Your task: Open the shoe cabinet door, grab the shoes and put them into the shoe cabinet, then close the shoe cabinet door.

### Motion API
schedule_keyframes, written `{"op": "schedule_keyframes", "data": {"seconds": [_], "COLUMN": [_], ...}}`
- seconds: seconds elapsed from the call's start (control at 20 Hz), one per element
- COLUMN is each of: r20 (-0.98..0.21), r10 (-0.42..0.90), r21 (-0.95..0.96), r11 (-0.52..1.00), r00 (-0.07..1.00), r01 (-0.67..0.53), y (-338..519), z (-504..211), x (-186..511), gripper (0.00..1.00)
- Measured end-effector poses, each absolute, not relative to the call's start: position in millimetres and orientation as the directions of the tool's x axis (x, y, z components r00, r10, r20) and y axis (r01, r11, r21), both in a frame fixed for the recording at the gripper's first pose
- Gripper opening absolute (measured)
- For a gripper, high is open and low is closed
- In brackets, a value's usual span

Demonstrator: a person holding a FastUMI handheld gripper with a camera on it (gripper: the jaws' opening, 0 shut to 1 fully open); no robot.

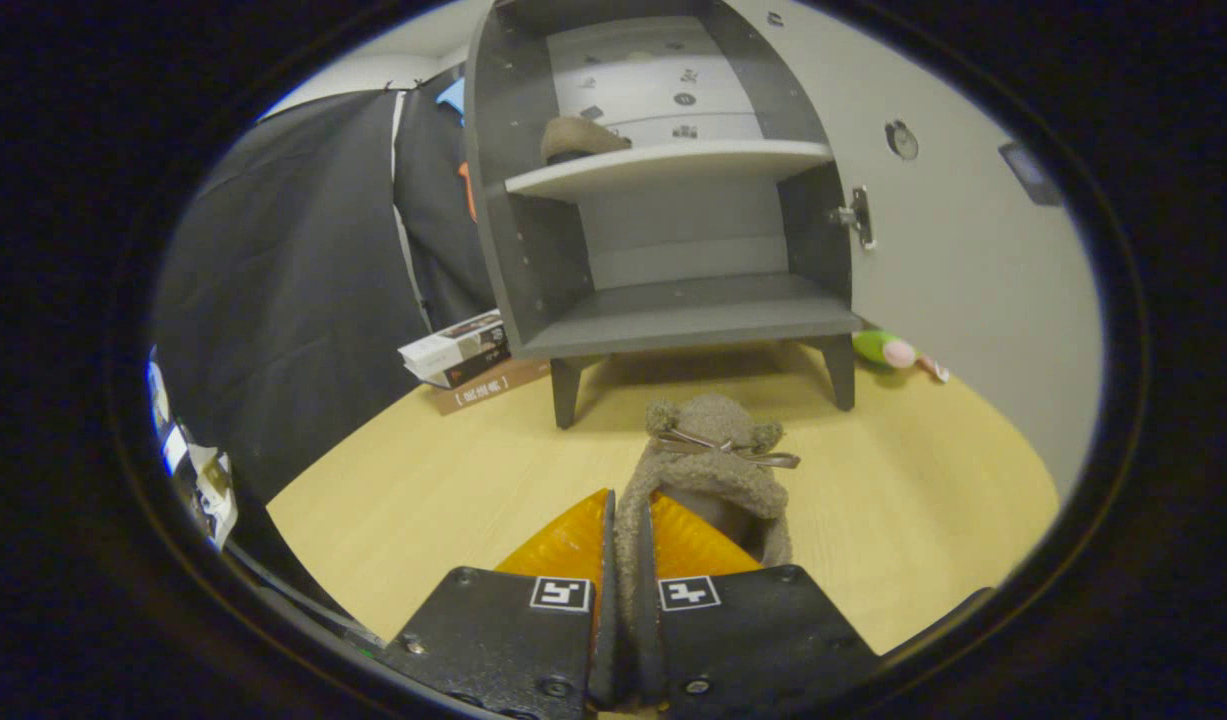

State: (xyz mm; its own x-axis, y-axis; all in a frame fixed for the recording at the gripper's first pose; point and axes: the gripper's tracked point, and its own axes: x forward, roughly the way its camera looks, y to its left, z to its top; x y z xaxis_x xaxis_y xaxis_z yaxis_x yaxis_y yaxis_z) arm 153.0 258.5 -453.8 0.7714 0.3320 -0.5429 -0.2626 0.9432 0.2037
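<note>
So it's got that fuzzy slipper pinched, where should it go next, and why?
Probably lift and carry it forward to the open cabinet. The claw is shut on the slipper, the door is open, the other slipper sits on the upper shelf, and the lower shelf is just ahead.

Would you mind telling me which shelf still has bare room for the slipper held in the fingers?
The fingers pinch one slipper. The lower shelf is bare from wall to wall. The upper shelf is free right of the other slipper. It is crowded by the books beside the cabinet's left leg.
</note>
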Motion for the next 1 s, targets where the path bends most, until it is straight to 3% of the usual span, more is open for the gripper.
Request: {"op": "schedule_keyframes", "data": {"seconds": [0.55, 1.0], "r20": [-0.280, -0.119], "r10": [0.405, 0.359], "r21": [0.189, 0.034], "r11": [0.912, 0.933], "r00": [0.870, 0.926], "r01": [-0.364, -0.357], "y": [269, 251], "z": [-260, -120], "x": [134, 160], "gripper": [0.12, 0.12]}}
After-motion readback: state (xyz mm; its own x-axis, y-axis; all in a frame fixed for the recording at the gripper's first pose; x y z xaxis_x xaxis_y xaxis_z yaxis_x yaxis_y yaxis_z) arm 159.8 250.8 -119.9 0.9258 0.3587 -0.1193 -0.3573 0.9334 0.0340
